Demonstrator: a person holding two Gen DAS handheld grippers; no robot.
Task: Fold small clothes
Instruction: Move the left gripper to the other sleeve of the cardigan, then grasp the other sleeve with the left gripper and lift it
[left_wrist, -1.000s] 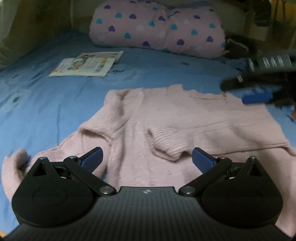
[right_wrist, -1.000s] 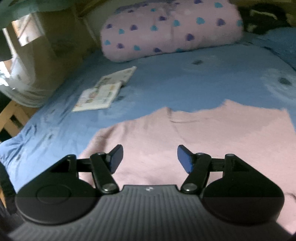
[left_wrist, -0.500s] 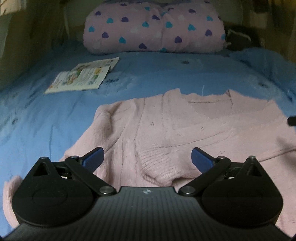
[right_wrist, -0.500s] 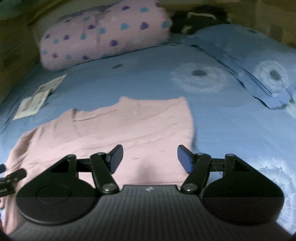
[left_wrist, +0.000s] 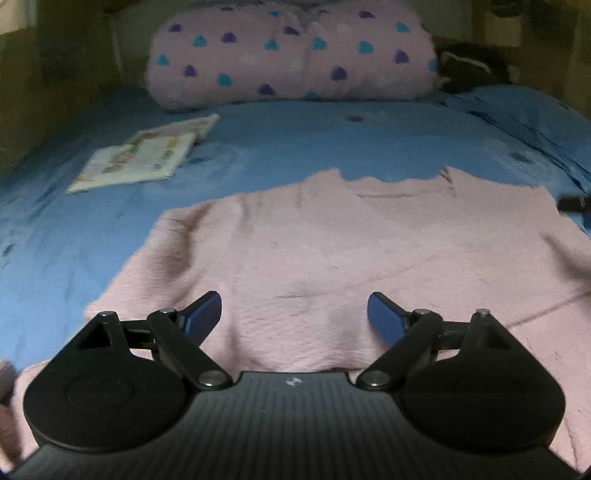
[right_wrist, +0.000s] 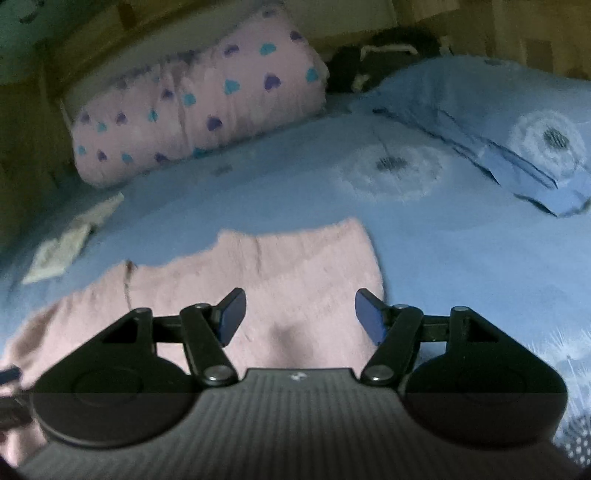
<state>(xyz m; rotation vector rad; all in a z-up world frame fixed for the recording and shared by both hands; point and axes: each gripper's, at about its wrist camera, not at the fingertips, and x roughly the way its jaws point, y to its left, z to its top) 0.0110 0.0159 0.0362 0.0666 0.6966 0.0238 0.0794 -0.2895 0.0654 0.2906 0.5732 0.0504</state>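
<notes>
While both pairs of tongs hover low over the bed (left_wrist: 332, 147), a pink knitted sweater (left_wrist: 351, 251) lies spread flat on the blue bedcover, filling the middle and lower part of the left wrist view. Its neckline sits toward the upper centre of that frame, pointing at the heart-patterned pillow (left_wrist: 291, 51) at the head of the bed, so the garment's long axis runs from the bottom of the frame toward the top, roughly in line with the way the tongs point.

The left tongs (left_wrist: 294, 314) are released, with nothing between them; their jaws have just been closing a little but stand wide apart, and the sweater's body lies directly beneath and ahead of them. A picture booklet (left_wrist: 144, 155) rests well apart on the cover at the upper left.

In the right wrist view, the right tongs (right_wrist: 300, 314) are also released and empty. They hang over the sweater's right-hand side, whose edge (right_wrist: 373, 266) falls just inside the right jaw, with bare blue cover beyond it to the right of the frame.

My judgement: the right tongs are nearer that side edge, so folding it across the body toward the left of the frame looks like the likely coming move.
</notes>
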